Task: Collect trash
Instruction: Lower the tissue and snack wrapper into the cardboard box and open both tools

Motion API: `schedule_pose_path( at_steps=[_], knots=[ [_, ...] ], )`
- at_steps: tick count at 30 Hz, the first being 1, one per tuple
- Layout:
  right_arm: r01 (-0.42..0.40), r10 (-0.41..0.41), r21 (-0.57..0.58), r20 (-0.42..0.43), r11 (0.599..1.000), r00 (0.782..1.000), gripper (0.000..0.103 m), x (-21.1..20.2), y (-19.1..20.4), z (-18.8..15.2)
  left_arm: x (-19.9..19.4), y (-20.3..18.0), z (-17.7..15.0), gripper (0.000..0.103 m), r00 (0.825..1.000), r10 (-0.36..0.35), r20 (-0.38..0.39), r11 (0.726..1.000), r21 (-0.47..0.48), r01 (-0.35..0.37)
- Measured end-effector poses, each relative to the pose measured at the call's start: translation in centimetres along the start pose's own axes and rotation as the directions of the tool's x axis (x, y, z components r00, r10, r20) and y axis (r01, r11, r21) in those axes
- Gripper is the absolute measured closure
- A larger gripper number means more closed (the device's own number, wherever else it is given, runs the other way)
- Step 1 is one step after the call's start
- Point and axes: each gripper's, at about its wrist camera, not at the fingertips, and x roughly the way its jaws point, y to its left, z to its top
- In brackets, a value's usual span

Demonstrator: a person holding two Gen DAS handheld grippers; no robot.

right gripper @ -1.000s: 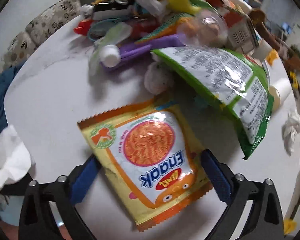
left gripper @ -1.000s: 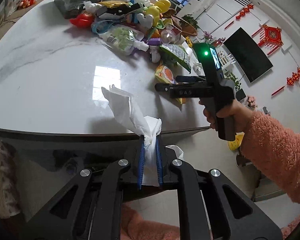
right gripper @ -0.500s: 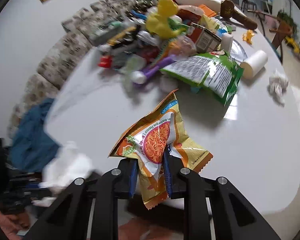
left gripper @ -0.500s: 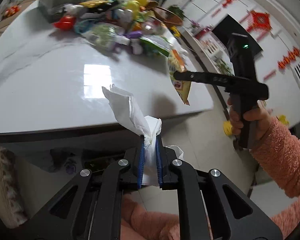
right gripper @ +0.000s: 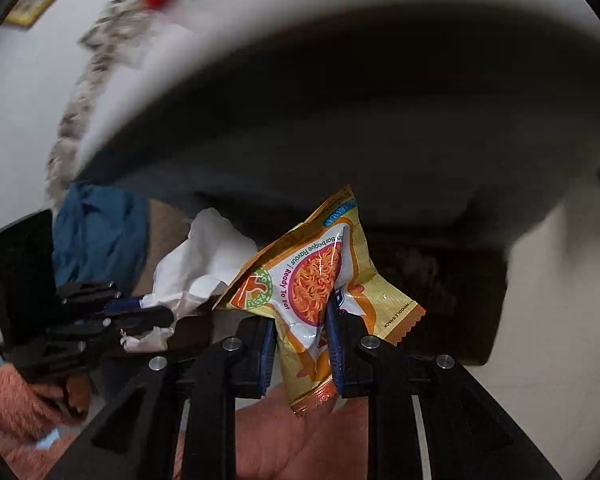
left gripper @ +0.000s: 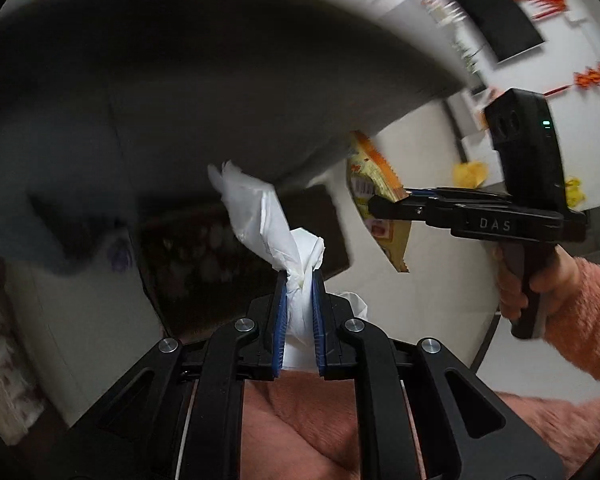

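Overhead, the table [left gripper: 180, 80] fills both views with its dark underside and pale rim; both tools hang below its edge, so the step in hand looks like the carry-off, with two pieces of trash lifted clear and headed for a bin. No bin shows plainly. A dark boxy shape [right gripper: 440, 292] sits under the table's edge, too blurred to name, so the next move calls for finding the container, bringing each load over its mouth and then letting go.

A blue cloth [right gripper: 100, 232] lies bunched near the table's left edge in the right view, out of the path.

The right gripper [right gripper: 302, 344] is nearly closed, pads pinching the snack packet [right gripper: 316, 276], which crumples upward between them. The left gripper [left gripper: 298, 320] is nearly closed too, clamped on a white tissue [left gripper: 260, 220] that fans out above the pads. Packet and tissue hang just beside each other; the loose tissue could snag the packet on release.
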Motion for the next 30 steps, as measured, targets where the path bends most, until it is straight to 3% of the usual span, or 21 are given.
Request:
schedule_pose_path(
  at_steps=[3, 5, 6, 7, 8, 9, 11, 12, 13, 14, 15, 20, 23, 27, 30],
  knots=[
    [0.085, -0.082, 0.050, -0.058, 0.995, 0.995, 0.076, 7.5, -3.7, -0.9, 7.7, 3.8, -0.5, 0.093, 0.995, 0.046, -0.090, 0.997, -0.053, -0.050],
    [0.104, -0.094, 0.101, -0.098, 0.989, 0.991, 0.064, 11.3, -6.0, -1.1, 13.6, 7.1, -0.8, 0.093, 0.982, 0.083, -0.167, 0.992, -0.085, -0.098],
    [0.141, -0.128, 0.123, -0.111, 0.982, 0.986, 0.053, 13.1, -7.2, -1.2, 15.6, 8.2, -1.0, 0.088, 0.975, 0.103, -0.195, 0.988, -0.094, -0.123],
    [0.173, -0.158, 0.138, -0.113, 0.975, 0.981, 0.030, 14.3, -7.9, -1.3, 18.5, 9.9, -1.3, 0.068, 0.959, 0.144, -0.244, 0.980, -0.102, -0.173],
    [0.191, -0.175, 0.151, -0.114, 0.970, 0.978, 0.021, 15.4, -8.7, -1.4, 20.2, 11.0, -1.4, 0.054, 0.944, 0.177, -0.279, 0.970, -0.113, -0.215],
    [0.200, -0.181, 0.165, -0.123, 0.966, 0.976, 0.021, 16.5, -9.4, -1.6, 22.3, 12.5, -1.7, 0.038, 0.926, 0.208, -0.315, 0.955, -0.141, -0.262],
    [0.214, -0.188, 0.188, -0.146, 0.959, 0.971, 0.019, 17.9, -10.4, -1.8, 24.4, 14.2, -1.9, 0.032, 0.917, 0.214, -0.338, 0.938, -0.193, -0.290],
    [0.217, -0.190, 0.192, -0.151, 0.957, 0.970, 0.019, 18.4, -10.7, -2.0, 24.5, 13.7, -1.6, 0.028, 0.919, 0.254, -0.301, 0.934, -0.171, -0.314],
    [0.220, -0.192, 0.191, -0.155, 0.957, 0.969, 0.019, 18.5, -10.9, -2.1, 24.7, 12.8, -1.4, 0.026, 0.934, 0.225, -0.278, 0.948, -0.158, -0.276],
    [0.223, -0.195, 0.188, -0.159, 0.956, 0.968, 0.018, 18.5, -10.8, -2.4, 24.9, 12.1, -1.4, 0.026, 0.932, 0.226, -0.283, 0.950, -0.147, -0.275],
    [0.221, -0.192, 0.188, -0.159, 0.957, 0.968, 0.018, 18.1, -10.5, -2.7, 25.0, 11.3, -1.3, 0.026, 0.924, 0.250, -0.289, 0.946, -0.129, -0.296],
    [0.207, -0.193, 0.194, -0.085, 0.959, 0.977, 0.016, 13.0, -8.9, -2.7, 21.5, 7.5, -0.1, 0.026, 0.949, 0.224, -0.223, 0.953, -0.154, -0.261],
    [0.186, -0.180, 0.213, -0.044, 0.959, 0.983, 0.016, 8.7, -9.0, -1.7, 18.2, 6.5, 1.2, 0.026, 0.954, 0.240, -0.179, 0.948, -0.167, -0.270],
    [0.181, -0.189, 0.160, 0.035, 0.970, 0.981, 0.016, 2.7, -5.8, -0.6, 11.3, 3.2, 2.1, 0.026, 0.950, 0.298, -0.093, 0.936, -0.165, -0.310],
    [0.155, -0.168, 0.098, 0.142, 0.983, 0.976, 0.013, -3.2, -1.9, 0.7, 4.3, 0.7, 3.4, 0.026, 0.934, 0.356, 0.006, 0.922, -0.167, -0.350]
  ],
)
